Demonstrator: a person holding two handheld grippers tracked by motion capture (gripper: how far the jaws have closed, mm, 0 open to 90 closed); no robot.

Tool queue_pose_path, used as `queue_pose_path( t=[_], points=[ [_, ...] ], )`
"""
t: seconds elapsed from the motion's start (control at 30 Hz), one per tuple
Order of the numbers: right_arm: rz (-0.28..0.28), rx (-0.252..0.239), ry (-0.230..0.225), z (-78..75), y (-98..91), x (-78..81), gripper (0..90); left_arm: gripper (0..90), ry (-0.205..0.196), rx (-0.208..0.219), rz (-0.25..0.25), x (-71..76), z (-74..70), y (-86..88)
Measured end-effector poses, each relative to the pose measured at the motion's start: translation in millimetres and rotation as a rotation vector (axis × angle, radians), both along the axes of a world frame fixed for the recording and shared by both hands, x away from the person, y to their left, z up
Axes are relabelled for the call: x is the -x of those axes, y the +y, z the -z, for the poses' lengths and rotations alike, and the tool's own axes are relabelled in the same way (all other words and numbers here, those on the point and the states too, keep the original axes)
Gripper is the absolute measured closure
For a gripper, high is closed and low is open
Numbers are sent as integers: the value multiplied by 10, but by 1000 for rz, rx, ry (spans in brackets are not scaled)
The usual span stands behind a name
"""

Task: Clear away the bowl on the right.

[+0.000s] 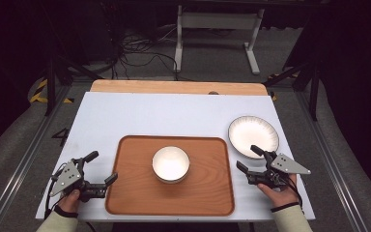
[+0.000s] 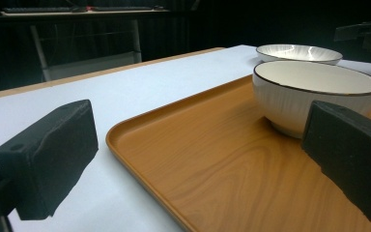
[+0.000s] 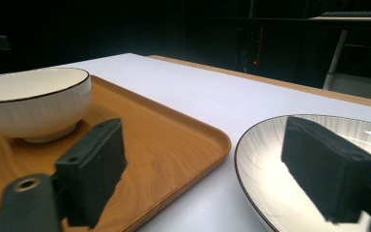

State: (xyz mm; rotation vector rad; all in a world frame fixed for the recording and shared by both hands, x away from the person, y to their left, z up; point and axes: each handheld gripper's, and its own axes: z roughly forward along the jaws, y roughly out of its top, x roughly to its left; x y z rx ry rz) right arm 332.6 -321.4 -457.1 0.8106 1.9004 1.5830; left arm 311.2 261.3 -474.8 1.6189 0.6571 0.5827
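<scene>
Two hand-held grippers sit low over the white surface (image 1: pixel 140 113), one at each near corner of a wooden tray (image 1: pixel 130 193). At the left, the left gripper (image 1: pixel 100 167) is held in a hand (image 1: pixel 71 197) that comes up from the near edge, its forearm angled slightly inward; the fingers (image 2: pixel 48 157) point toward the tray's left rim and stand wide apart with nothing between them, one over the bare surface, the other over the tray. A white bowl (image 1: pixel 171 163) with a dark rim stands upright at the tray's middle. To the right, a white ribbed plate (image 1: pixel 253 135) lies on the surface just beside the tray's far right corner. The right gripper (image 1: pixel 249 158), held in the right hand (image 1: pixel 280 193), points at the plate's near edge; its fingers (image 3: pixel 94 166) are spread open and empty, one over the tray's edge, one over the plate.
</scene>
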Motion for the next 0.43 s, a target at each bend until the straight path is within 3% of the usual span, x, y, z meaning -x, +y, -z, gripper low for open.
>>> queue_pose_path(
  t=[0.1,0.27,0.43],
  points=[
    [-31,-24,17,2,-29,-19,25,4,1,1,1,2,1,-2],
    [-34,-73,10,11,-77,-16,25,4,0,0,1,3,1,-3],
    [-37,-71,10,11,-76,-17,25,4,-1,0,1,4,1,-3]
  ],
)
